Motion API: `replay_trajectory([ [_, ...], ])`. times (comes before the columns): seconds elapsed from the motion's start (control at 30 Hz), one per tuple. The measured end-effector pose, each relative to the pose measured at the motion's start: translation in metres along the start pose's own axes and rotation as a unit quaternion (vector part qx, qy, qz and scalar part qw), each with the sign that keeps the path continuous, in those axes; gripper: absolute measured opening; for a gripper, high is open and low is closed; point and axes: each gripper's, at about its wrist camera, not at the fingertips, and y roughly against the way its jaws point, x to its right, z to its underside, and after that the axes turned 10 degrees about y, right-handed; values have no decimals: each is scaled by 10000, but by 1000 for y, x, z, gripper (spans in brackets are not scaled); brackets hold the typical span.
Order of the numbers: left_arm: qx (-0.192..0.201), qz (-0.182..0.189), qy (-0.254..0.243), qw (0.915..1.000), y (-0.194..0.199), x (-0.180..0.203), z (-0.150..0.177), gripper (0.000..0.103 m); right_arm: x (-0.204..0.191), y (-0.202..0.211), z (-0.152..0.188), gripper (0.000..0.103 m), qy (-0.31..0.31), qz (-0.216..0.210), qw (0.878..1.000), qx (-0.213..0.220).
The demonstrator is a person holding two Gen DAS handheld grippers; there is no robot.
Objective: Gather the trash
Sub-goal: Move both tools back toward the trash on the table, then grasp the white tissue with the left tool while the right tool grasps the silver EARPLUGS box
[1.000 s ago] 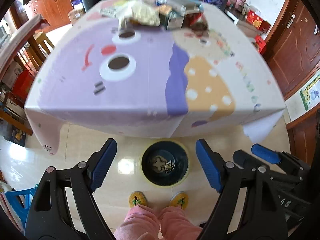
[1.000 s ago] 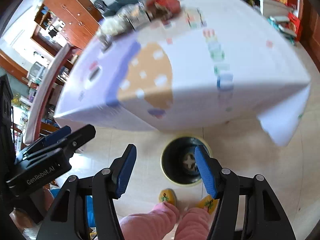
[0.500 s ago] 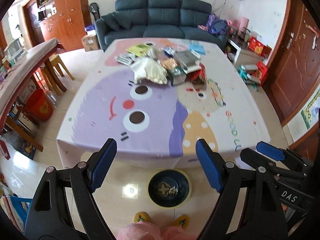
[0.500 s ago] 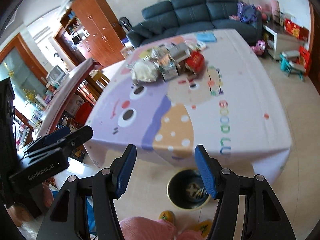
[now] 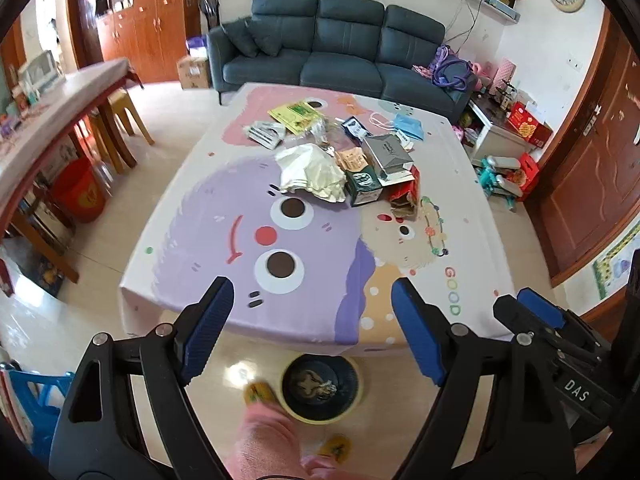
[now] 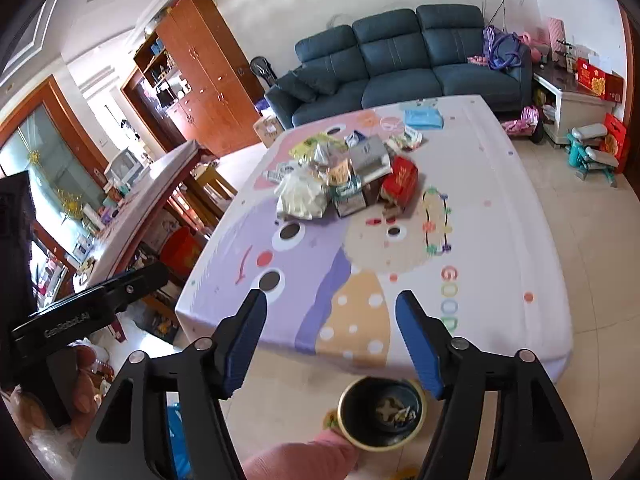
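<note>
A heap of trash lies at the far middle of the cartoon tablecloth (image 5: 312,240) (image 6: 360,264): a crumpled white bag (image 5: 310,170) (image 6: 300,198), a green carton (image 5: 363,186) (image 6: 347,197), a grey box (image 5: 386,154) (image 6: 370,156), a red packet (image 5: 408,192) (image 6: 402,180), a yellow-green wrapper (image 5: 296,116) and a blue mask (image 5: 408,127) (image 6: 423,118). A dark bin (image 5: 320,386) (image 6: 380,412) with scraps inside stands on the floor by the table's near edge. My left gripper (image 5: 310,326) and right gripper (image 6: 330,342) both hang open and empty, short of the table, above the bin.
A person's pink-clad legs (image 5: 264,440) and yellow slippers (image 5: 338,446) are beside the bin. A long side table (image 5: 52,112) with stools and a red bucket (image 5: 82,192) stands left. A dark sofa (image 5: 340,44) is behind the table, with toys and boxes (image 5: 516,160) to the right.
Both cameras have tilted up from looking down at the bin to looking across the table at the trash heap and the room. Both grippers stayed open.
</note>
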Motion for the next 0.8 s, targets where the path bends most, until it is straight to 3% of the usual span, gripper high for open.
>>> replay_trajectory([
  [0.13, -370, 277, 150, 9988, -30, -3, -27, 79, 5, -9, -16, 72, 2, 55, 10000, 14],
  [0.33, -723, 412, 124, 9965, -93, 0, -72, 79, 13, -29, -47, 75, -38, 210, 9998, -18],
  [0.63, -1464, 169, -79, 9891, -211, 11, -143, 87, 28, -103, -118, 78, -80, 559, 9983, -109],
  [0.8, -1874, 28, -60, 9823, -277, 13, -162, 87, 42, -160, -155, 78, -119, 734, 9969, -270],
])
